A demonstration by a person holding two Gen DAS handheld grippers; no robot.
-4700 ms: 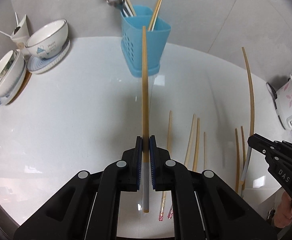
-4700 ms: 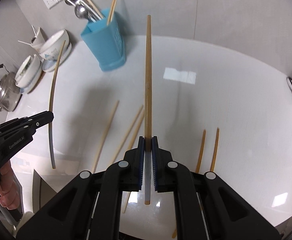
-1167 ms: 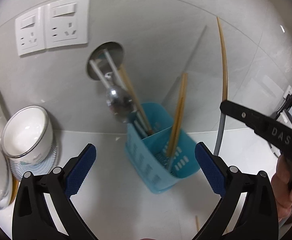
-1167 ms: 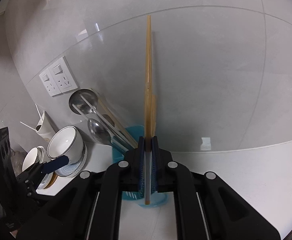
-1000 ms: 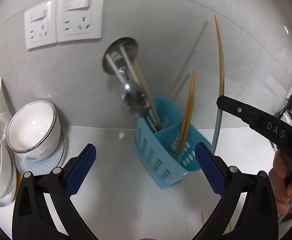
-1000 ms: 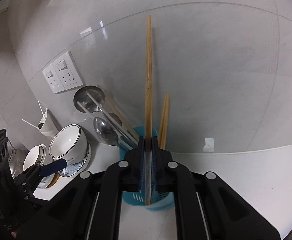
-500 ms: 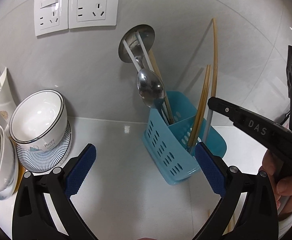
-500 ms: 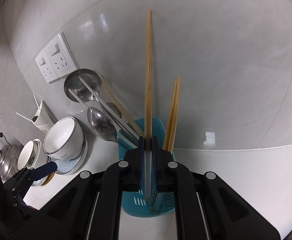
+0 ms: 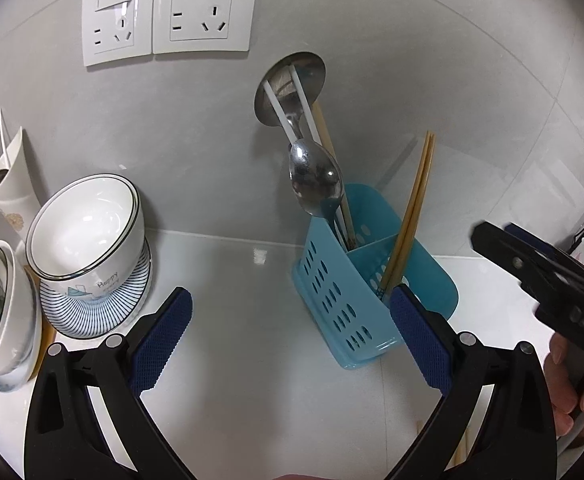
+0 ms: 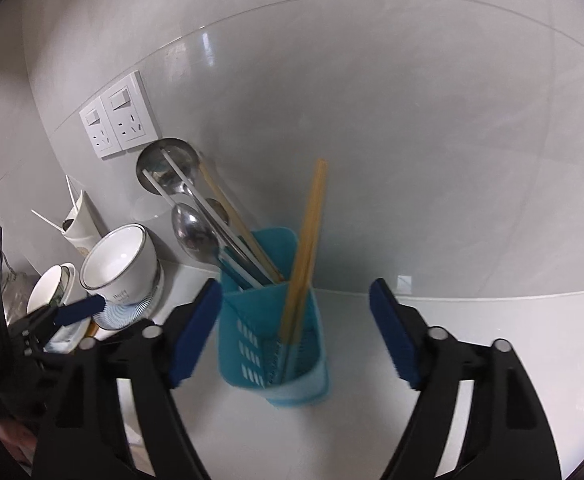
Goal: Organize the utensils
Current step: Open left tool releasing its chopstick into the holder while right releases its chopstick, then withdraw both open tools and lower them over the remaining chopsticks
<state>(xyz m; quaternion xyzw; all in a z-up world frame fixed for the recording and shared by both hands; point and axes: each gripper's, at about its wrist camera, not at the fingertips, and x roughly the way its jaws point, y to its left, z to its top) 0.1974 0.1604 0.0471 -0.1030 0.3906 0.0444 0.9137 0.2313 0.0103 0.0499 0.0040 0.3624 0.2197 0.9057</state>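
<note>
Right gripper (image 10: 294, 334) had just sprung wide, nothing between its jaws, left gripper (image 9: 289, 338) also spread empty, chopsticks (image 10: 302, 256) leaning in the blue utensil holder (image 10: 275, 344); pulling back carelessly could clip them and tip the light holder.

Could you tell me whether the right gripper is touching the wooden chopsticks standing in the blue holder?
Apart. The right wrist view shows the right gripper open, both pads clear of the chopsticks in the holder.
</note>
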